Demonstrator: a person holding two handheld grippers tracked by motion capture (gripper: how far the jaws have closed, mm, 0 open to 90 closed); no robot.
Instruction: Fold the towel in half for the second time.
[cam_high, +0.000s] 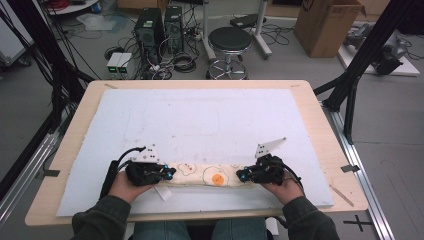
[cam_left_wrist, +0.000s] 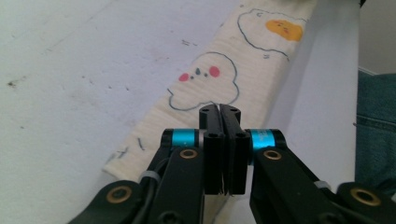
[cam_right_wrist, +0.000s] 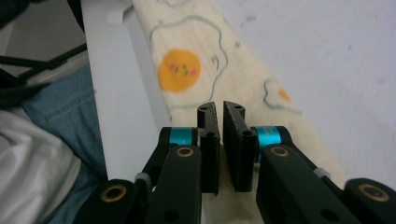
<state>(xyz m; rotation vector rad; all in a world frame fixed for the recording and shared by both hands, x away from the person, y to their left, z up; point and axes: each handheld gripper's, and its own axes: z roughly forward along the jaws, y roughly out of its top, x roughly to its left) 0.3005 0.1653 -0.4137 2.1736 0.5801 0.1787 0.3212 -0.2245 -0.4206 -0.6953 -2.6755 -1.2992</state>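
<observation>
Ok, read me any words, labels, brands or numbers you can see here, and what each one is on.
No readable text.
Folded cloth: printed fried-egg and cloud faces, no letters.
Cloth's white tag: too small to read.
Cardboard box: a dark mark on the flap, too blurred to read.
Computer towers: no legible label.

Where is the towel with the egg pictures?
The folded egg towel lies near the table's front edge in the high view, stretched between the left gripper and right gripper.
</observation>
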